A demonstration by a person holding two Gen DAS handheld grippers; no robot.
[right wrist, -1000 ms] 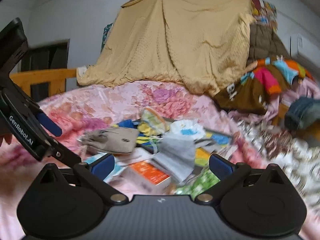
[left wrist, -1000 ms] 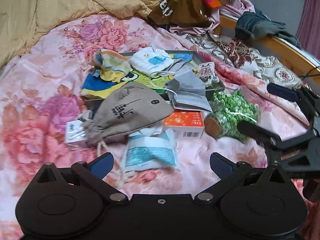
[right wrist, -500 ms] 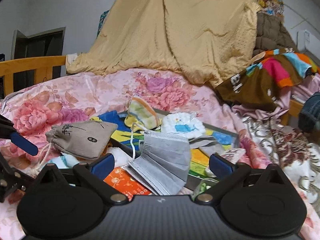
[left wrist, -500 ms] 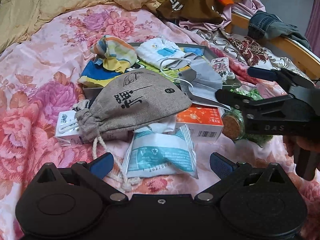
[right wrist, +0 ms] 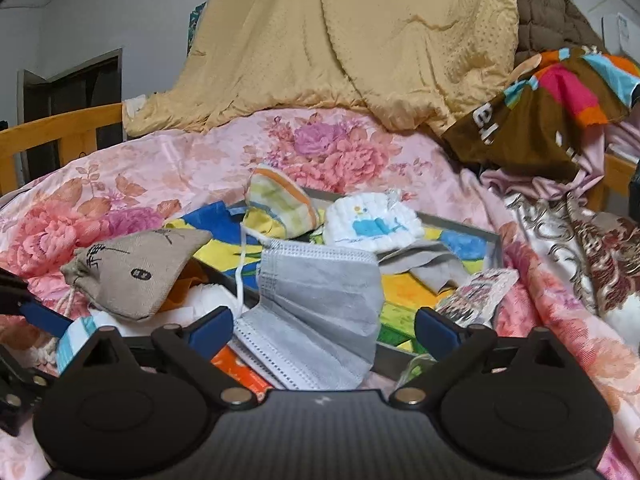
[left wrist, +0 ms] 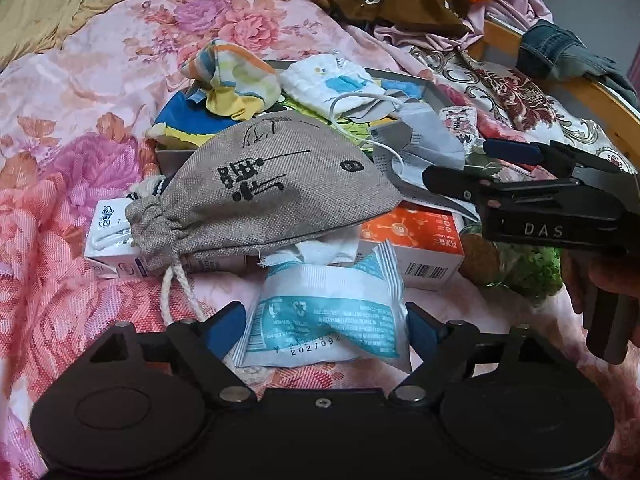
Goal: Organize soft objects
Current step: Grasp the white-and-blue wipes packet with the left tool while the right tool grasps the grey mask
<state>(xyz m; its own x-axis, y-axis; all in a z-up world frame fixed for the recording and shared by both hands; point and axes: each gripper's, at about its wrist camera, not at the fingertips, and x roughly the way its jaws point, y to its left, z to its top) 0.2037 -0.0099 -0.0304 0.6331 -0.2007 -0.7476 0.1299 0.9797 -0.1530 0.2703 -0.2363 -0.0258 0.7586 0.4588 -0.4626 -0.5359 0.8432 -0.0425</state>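
Note:
A white and teal soft packet [left wrist: 332, 316] lies on the flowered bedspread between the pads of my left gripper [left wrist: 324, 328]. Its jaws are closing and stand just off the packet's sides. Behind it, a burlap drawstring pouch [left wrist: 272, 200] rests on two small boxes. My right gripper [right wrist: 322, 332] straddles a grey face mask [right wrist: 320, 308] draped over the grey tray's rim [right wrist: 494, 248]. Its jaws are closing too, with the pads clear of the mask. In the tray sit a striped cloth [right wrist: 280, 204] and a white quilted cloth [right wrist: 372, 220].
An orange and white box [left wrist: 412, 240], a white box [left wrist: 108, 236] and a corked jar of green beads [left wrist: 528, 268] lie by the tray. A yellow quilt [right wrist: 360, 40] and piled clothes [right wrist: 552, 108] fill the back. A wooden bed rail [left wrist: 608, 100] runs along the right.
My left gripper has sunk and come forward onto the teal packet, its jaws narrowing. The right gripper has swung in over the grey mask.

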